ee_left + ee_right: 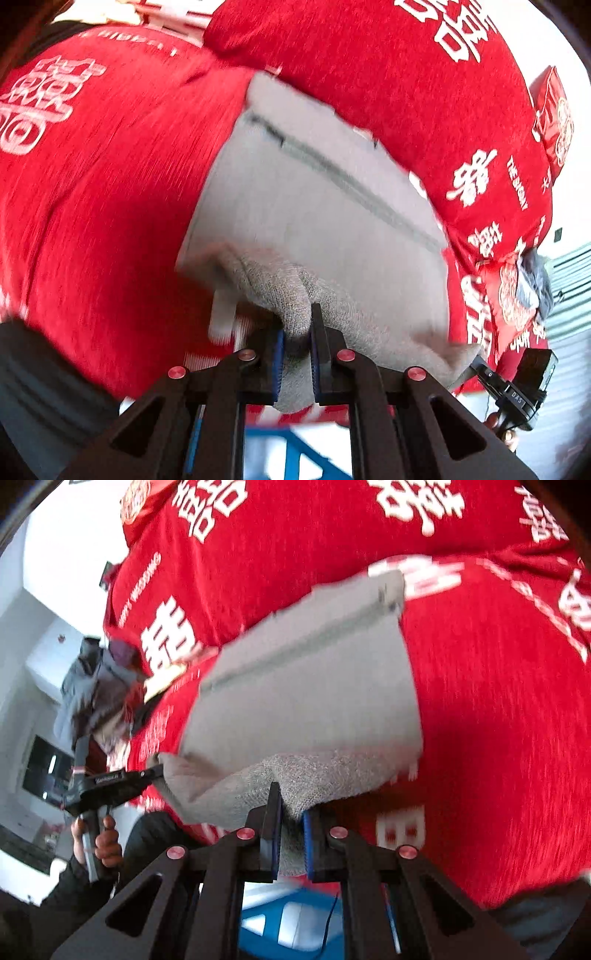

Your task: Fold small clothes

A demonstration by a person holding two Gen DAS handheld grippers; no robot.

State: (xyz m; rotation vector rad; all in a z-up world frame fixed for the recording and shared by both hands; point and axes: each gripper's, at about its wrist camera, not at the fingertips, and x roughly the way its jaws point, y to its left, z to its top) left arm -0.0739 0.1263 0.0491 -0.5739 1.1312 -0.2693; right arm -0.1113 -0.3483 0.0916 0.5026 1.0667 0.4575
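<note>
Pinching: both grippers clamped on the near hem of the grey garment (314, 206), fabric bunched between the pads on each side
Left gripper (297, 354): jaws pressed together on a knit fold, nothing else in there
Right gripper (291, 836): same deal, squeezed onto the ribbed edge toward the other near corner
Garment spot: lying on the red cloth (103, 221) with white lettering, near edge lifted off it, far edge still down
Direction from jaws: stretches straight ahead and away from both, seam line (347, 177) running diagonally across it
Long axis: looks like it runs side to side between the two grips, hard to be sure with the fisheye and blur
Nearer hand: neither really, pretty much even on the hem
Next bit, guessing: carry near edge forward over far edge, keeping both hands level so the fold lands square
</note>
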